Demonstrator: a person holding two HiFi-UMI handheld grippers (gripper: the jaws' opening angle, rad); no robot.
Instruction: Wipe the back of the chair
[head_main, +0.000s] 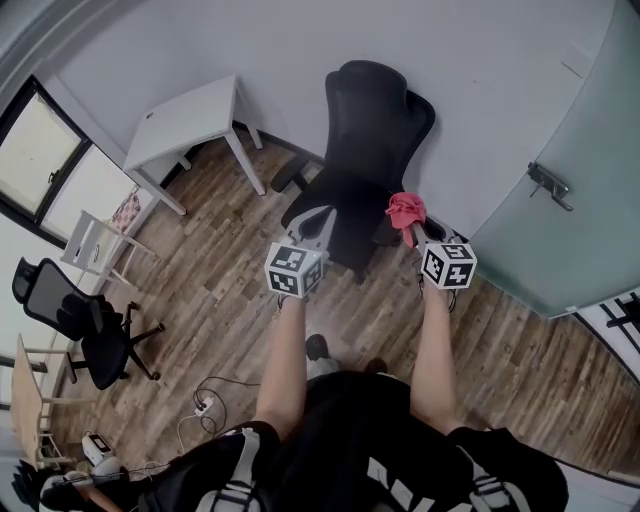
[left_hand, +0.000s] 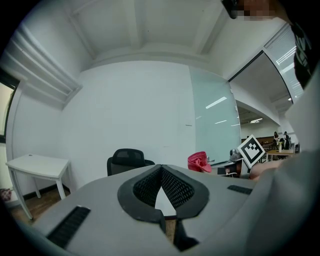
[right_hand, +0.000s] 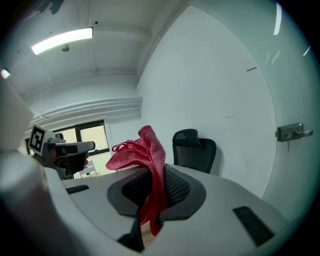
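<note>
A black office chair (head_main: 368, 150) stands against the white wall, its tall back and headrest facing me; it also shows in the left gripper view as the chair (left_hand: 127, 160) and in the right gripper view as the chair (right_hand: 194, 149). My right gripper (head_main: 412, 226) is shut on a red cloth (head_main: 405, 209), which sticks up from the jaws as the cloth (right_hand: 145, 150). The cloth hangs just in front of the chair's right side, apart from it. My left gripper (head_main: 312, 228) is shut and holds nothing, level with the chair's seat edge; the left gripper (left_hand: 161, 172) points at the wall.
A white table (head_main: 190, 125) stands left of the chair. A second black chair (head_main: 85, 325) and a white rack (head_main: 95, 248) sit at the far left by the window. A frosted glass door with a handle (head_main: 548, 184) is at the right. Cables lie on the wood floor (head_main: 205, 400).
</note>
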